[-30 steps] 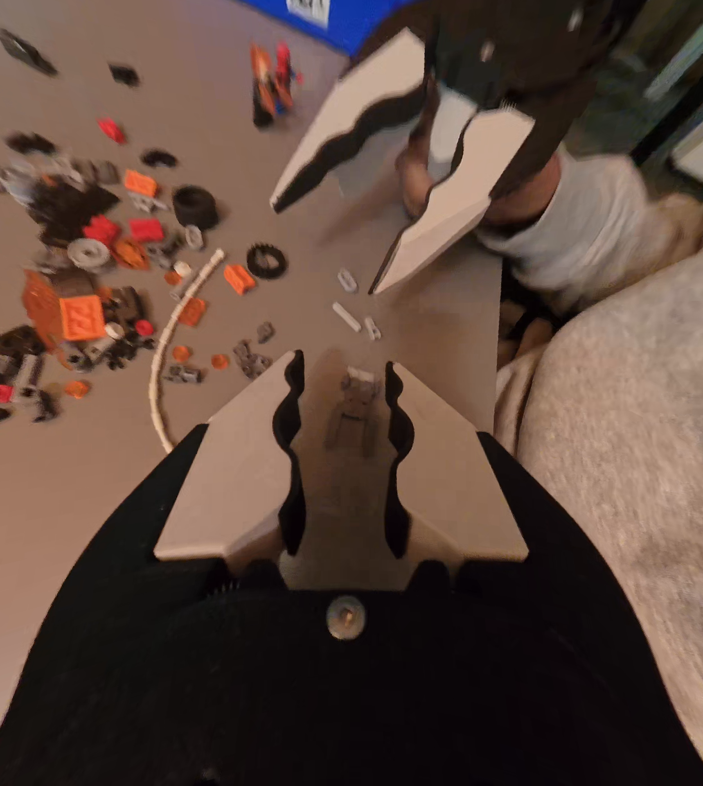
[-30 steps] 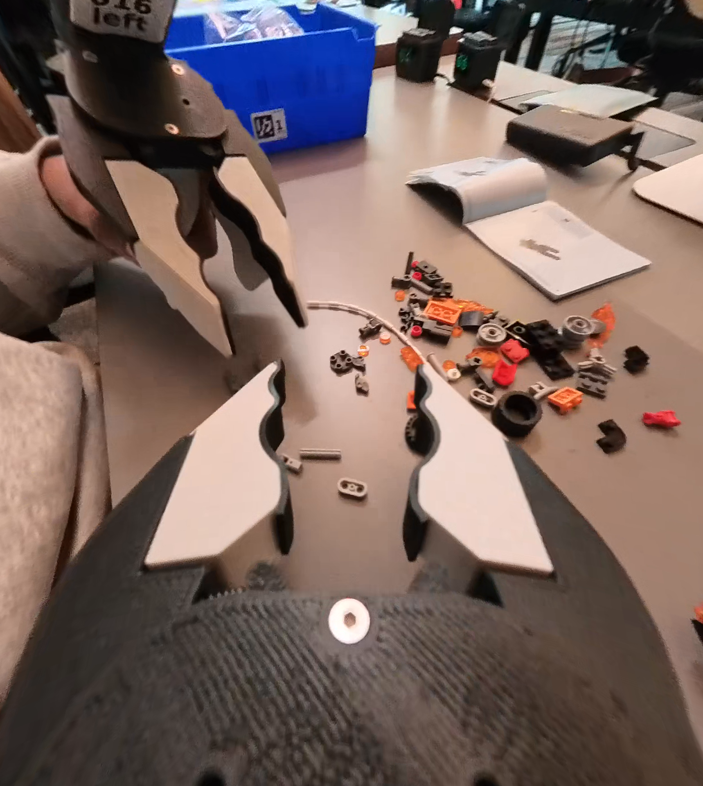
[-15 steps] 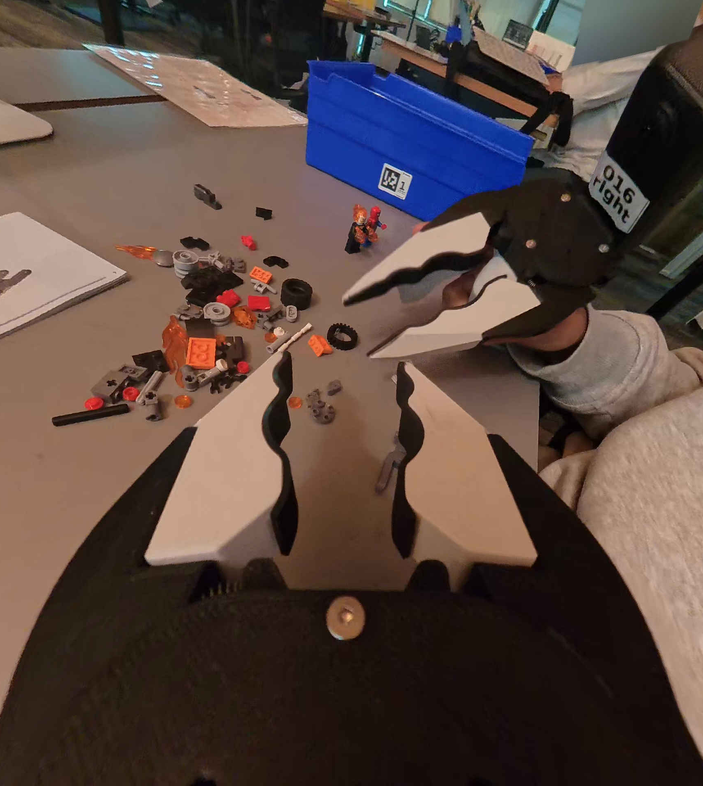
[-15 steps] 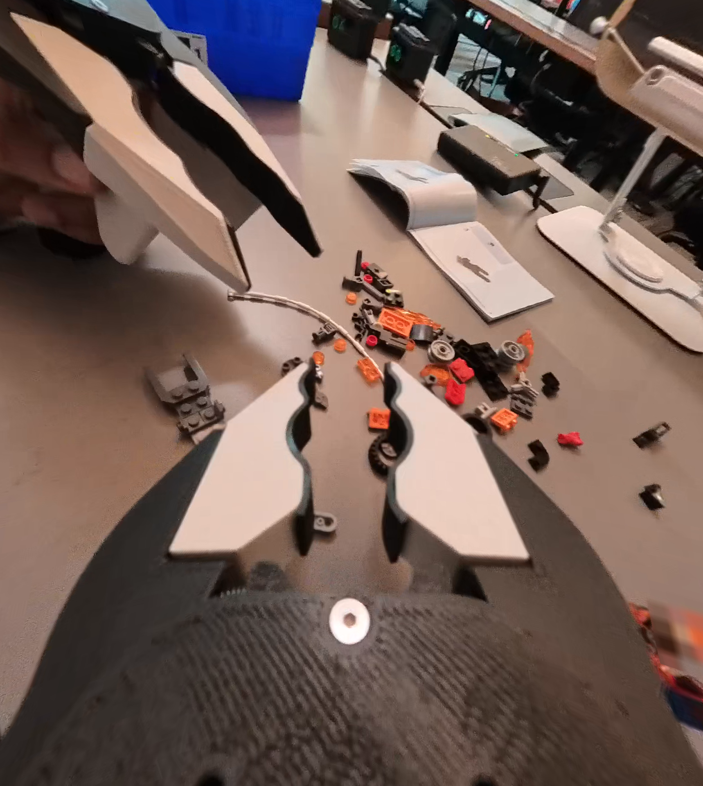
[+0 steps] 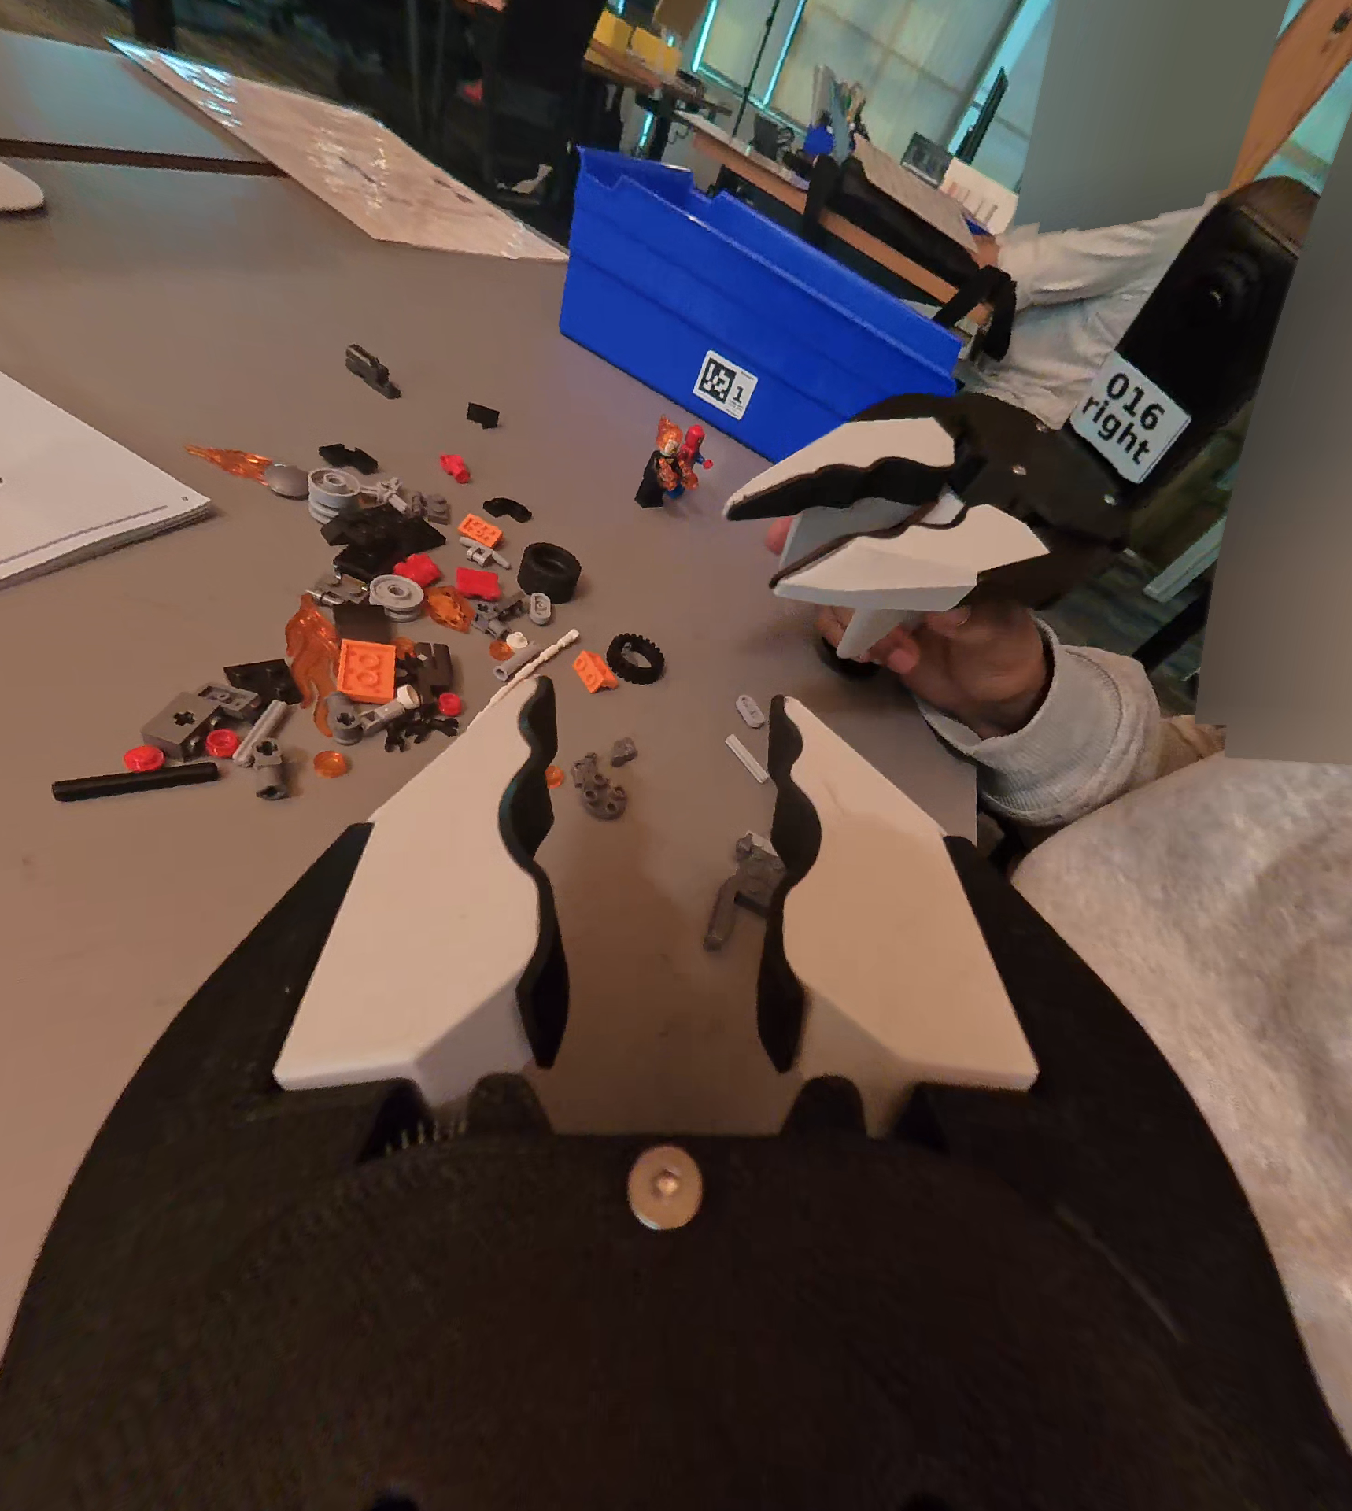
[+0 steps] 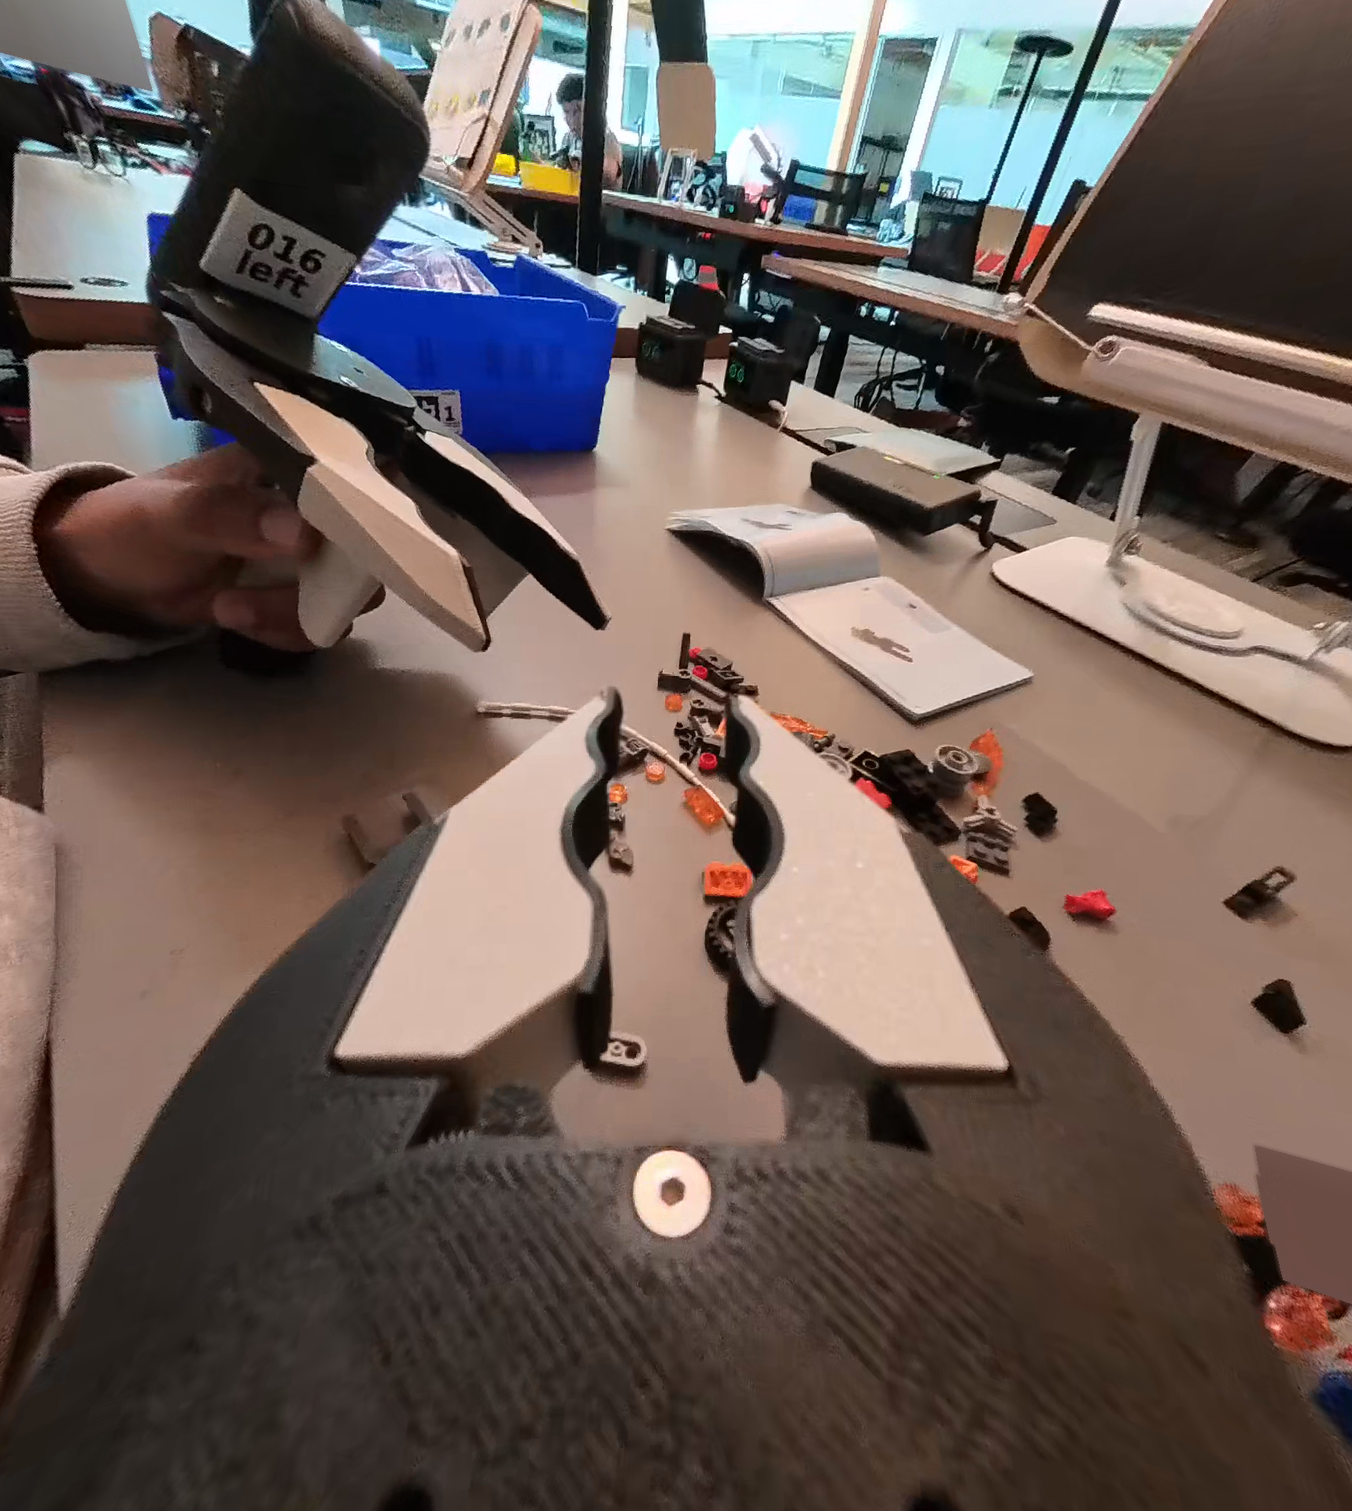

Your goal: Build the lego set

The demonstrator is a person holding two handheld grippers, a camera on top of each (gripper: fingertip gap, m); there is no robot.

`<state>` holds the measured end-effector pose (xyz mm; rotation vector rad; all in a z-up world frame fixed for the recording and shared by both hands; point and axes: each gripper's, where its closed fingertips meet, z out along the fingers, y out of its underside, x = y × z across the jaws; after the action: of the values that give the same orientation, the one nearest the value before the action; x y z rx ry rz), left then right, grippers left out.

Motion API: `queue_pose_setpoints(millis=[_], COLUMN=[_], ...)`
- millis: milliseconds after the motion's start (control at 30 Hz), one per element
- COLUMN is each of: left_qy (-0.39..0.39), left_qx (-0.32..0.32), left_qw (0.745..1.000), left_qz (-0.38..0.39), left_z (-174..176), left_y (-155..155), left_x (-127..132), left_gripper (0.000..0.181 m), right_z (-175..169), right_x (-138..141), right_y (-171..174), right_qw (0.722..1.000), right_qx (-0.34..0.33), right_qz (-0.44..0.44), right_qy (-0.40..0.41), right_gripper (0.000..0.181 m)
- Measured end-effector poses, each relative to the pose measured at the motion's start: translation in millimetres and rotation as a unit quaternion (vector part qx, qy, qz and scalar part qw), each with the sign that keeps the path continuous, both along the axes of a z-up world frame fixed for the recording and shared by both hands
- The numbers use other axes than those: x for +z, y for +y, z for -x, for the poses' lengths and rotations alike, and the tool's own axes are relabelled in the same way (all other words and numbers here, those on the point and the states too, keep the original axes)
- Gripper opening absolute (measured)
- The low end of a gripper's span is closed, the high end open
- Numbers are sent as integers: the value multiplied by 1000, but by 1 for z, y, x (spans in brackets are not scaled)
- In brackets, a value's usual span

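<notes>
Both grippers hang above the grey bench (image 5: 125, 899), and neither holds anything. The left gripper (image 5: 660, 711) has its jaws well apart, tips pointing toward the loose heap of lego pieces (image 5: 378, 621). Between those jaws on the bench lies a small dark grey built piece (image 5: 742, 887), close against the right-hand finger; its exact shape is hard to make out from here.

The right gripper (image 6: 673, 707) has its jaws parted too, though by a narrower gap. It looks over the same heap from the other side, with an orange brick (image 6: 727, 879) and a black toothed ring (image 6: 720, 936) showing on the bench in the gap.

Just beyond the heap, toward the blue bin (image 5: 738, 327), two minifigures (image 5: 673, 462) stand upright side by side. A black tyre (image 5: 548, 571) sits at the heap's edge nearest them. To the heap's far side from the bin lies the open instruction booklet (image 5: 19, 490), and a long black axle (image 5: 135, 781) rests at the heap's near edge beside two red round studs.

A hand (image 5: 959, 662) in a pale knit sleeve grips the right gripper's handle, off to the side of the heap.
</notes>
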<state>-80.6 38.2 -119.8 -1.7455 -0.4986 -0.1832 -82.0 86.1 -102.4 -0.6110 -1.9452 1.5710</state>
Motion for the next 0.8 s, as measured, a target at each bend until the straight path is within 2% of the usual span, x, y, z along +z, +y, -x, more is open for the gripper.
queue_pose_setpoints(millis=[367, 533, 600, 700, 800], left_qy=[-7, 25, 54, 60, 40], left_qx=[-6, 9, 41, 81, 121], left_qw=[1000, 1000, 998, 995, 990], left_qz=[-2, -1, 1, -26, 64], left_z=[-1, 0, 9, 26, 67], left_y=[0, 1, -1, -2, 4], left_x=[0, 4, 9, 32, 29], left_gripper=[50, 51, 51, 51, 59], right_z=[5, 5, 3, -2, -10], right_x=[-4, -4, -2, 6, 16], right_y=[-2, -4, -3, -1, 2], right_qw=[1000, 1000, 1000, 1000, 997], right_qx=[4, 11, 10, 0, -10], right_qz=[0, 1, 1, 4, 11], right_qy=[-25, -25, -14, 27, 80], right_gripper=[26, 27, 27, 22, 16])
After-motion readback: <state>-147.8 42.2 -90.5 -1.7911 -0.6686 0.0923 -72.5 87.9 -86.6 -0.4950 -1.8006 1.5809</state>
